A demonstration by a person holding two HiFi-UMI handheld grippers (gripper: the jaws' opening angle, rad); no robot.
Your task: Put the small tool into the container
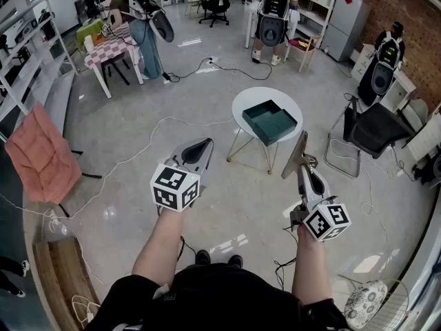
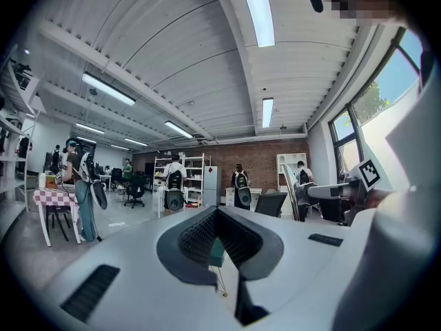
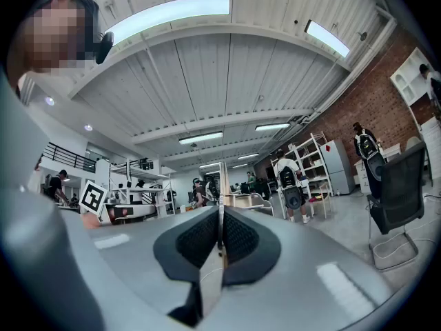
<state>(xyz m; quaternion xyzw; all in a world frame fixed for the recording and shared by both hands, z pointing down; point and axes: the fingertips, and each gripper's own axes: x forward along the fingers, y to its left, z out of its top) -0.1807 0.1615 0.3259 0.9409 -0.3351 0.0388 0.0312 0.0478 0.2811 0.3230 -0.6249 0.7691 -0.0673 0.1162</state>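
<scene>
My right gripper (image 1: 305, 169) is shut on a flat metal tool (image 1: 295, 156), whose blade slants up toward the round table. In the right gripper view the blade (image 3: 220, 219) shows edge-on, clamped between the dark pads (image 3: 238, 238). The container, an open teal box (image 1: 270, 121), sits on the small round white table (image 1: 242, 103) ahead of both grippers. My left gripper (image 1: 196, 152) hangs left of the table, shut with nothing in it. Through the gap behind its tips a bit of the teal box (image 2: 217, 251) shows. Both grippers are held in the air, short of the table.
A black chair (image 1: 372, 131) stands right of the table. Cables trail over the floor (image 1: 138, 158). A pink cloth (image 1: 40, 158) hangs at the left, beside shelves. Further back are a checked table (image 1: 110, 47), several people and white shelving (image 1: 324, 5).
</scene>
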